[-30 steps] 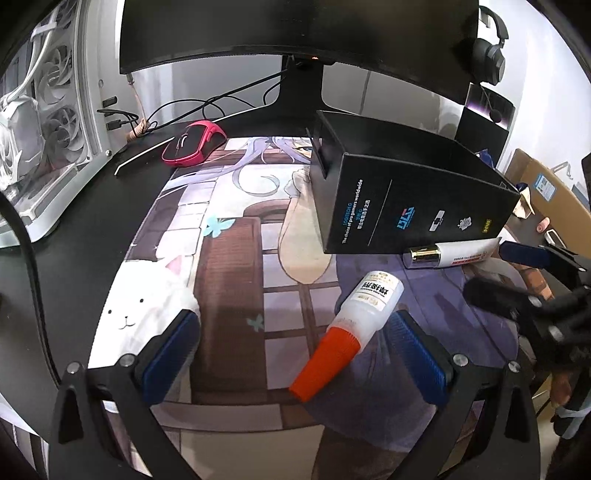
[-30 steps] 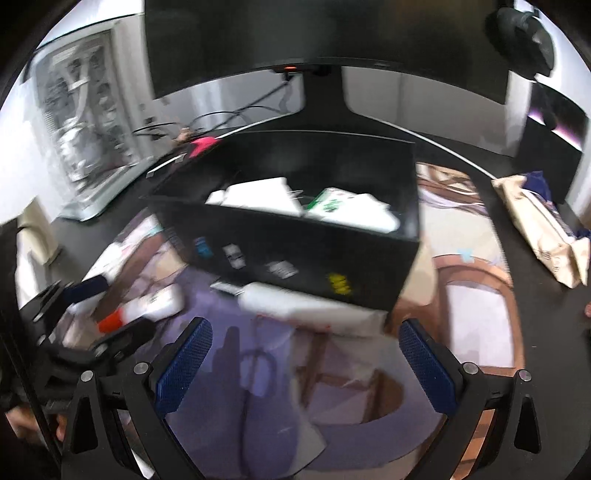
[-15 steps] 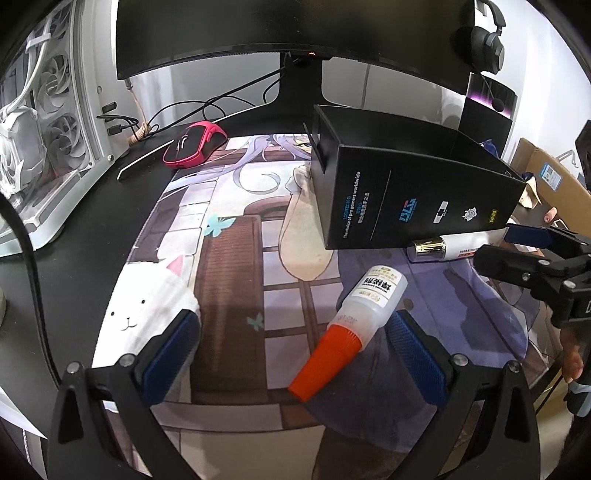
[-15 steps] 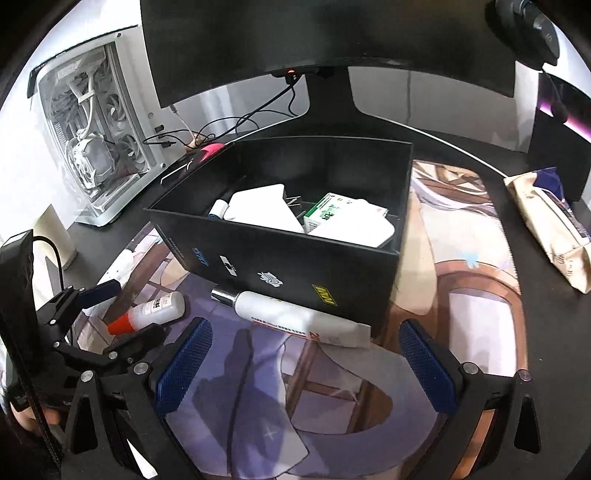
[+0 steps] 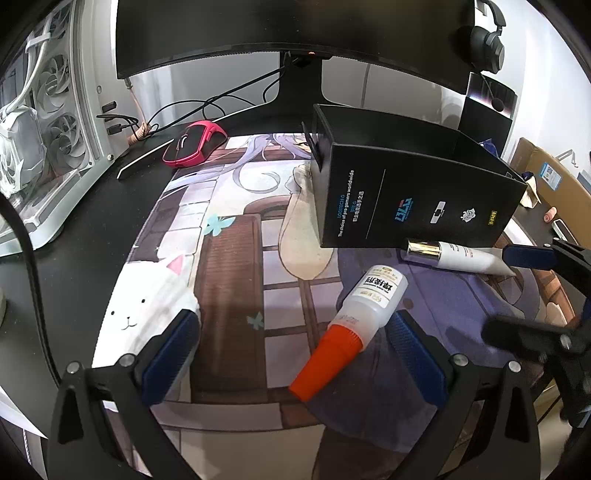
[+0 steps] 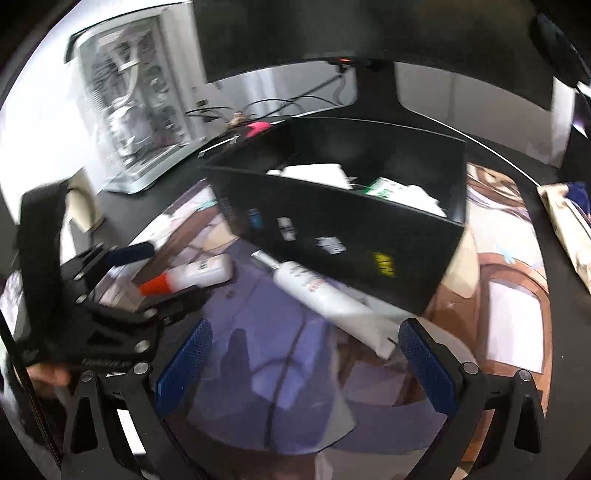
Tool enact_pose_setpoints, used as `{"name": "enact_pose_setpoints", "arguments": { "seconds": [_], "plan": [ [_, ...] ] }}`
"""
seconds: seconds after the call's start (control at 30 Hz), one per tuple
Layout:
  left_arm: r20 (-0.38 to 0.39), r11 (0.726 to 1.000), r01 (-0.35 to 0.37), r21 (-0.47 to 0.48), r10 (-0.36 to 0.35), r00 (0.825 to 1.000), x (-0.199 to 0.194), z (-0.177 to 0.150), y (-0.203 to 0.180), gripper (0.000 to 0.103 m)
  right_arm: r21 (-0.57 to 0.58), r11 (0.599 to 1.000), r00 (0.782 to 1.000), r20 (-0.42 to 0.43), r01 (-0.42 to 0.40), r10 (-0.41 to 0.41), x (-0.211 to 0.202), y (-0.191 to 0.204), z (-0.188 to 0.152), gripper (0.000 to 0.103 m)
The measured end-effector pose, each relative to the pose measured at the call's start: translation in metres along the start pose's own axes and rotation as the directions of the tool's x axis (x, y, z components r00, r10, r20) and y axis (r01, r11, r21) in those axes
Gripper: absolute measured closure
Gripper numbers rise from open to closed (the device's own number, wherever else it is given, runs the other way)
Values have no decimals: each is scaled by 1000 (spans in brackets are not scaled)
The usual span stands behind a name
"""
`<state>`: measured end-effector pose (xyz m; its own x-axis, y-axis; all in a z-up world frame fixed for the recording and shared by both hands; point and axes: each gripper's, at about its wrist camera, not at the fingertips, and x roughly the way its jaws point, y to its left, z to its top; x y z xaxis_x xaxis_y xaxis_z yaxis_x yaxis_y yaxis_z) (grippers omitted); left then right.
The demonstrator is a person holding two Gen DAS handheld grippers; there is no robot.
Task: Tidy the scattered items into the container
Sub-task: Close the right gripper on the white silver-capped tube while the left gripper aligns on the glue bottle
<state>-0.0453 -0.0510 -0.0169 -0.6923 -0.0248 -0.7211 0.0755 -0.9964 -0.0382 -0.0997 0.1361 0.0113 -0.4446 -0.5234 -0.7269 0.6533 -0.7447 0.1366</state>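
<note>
We held the left gripper (image 5: pixel 295 354) spread wide around the orange-capped glue bottle (image 5: pixel 354 321) lying on the desk mat (image 5: pixel 229 280). Our right gripper (image 6: pixel 303 362), jaws apart and empty, hovered near the white tube (image 6: pixel 325 299) lying just beside the black box (image 6: pixel 351 229) wall, with open mat in front.

Home gaming desk: monitor (image 5: pixel 295 33); PC tower (image 5: pixel 44 122); headphones (image 5: pixel 485 40).
</note>
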Motion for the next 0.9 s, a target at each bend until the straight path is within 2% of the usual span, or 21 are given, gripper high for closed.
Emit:
{"name": "enact_pose_setpoints", "arguments": {
  "seconds": [0.1, 0.23, 0.53, 0.7, 0.8, 0.9],
  "plan": [
    [-3, 1000, 0, 1, 0, 1000, 0, 0, 0, 0, -34, 999, 1000, 12, 23, -23, -1, 4, 3, 1],
    [-8, 1000, 0, 1, 0, 1000, -1, 0, 0, 0, -105, 993, 998, -32, 49, -52, 9, 3, 11, 1],
    [-14, 1000, 3, 5, -3, 1000, -1, 0, 0, 0, -180, 982, 990, -138, -62, 37, 28, 6, 15, 1],
    [-13, 1000, 4, 5, -4, 1000, -1, 0, 1, 0, -190, 980, 990, -138, -67, 41, 30, 6, 14, 1],
    [-14, 1000, 4, 5, -4, 1000, 0, 0, 1, 0, -235, 971, 990, -140, -42, 9, 33, 11, 12, 1],
    [-13, 1000, 6, 7, -6, 1000, 0, 0, 1, 0, -233, 972, 990, -138, -38, 5, 33, 12, 13, 1]
  ]
}}
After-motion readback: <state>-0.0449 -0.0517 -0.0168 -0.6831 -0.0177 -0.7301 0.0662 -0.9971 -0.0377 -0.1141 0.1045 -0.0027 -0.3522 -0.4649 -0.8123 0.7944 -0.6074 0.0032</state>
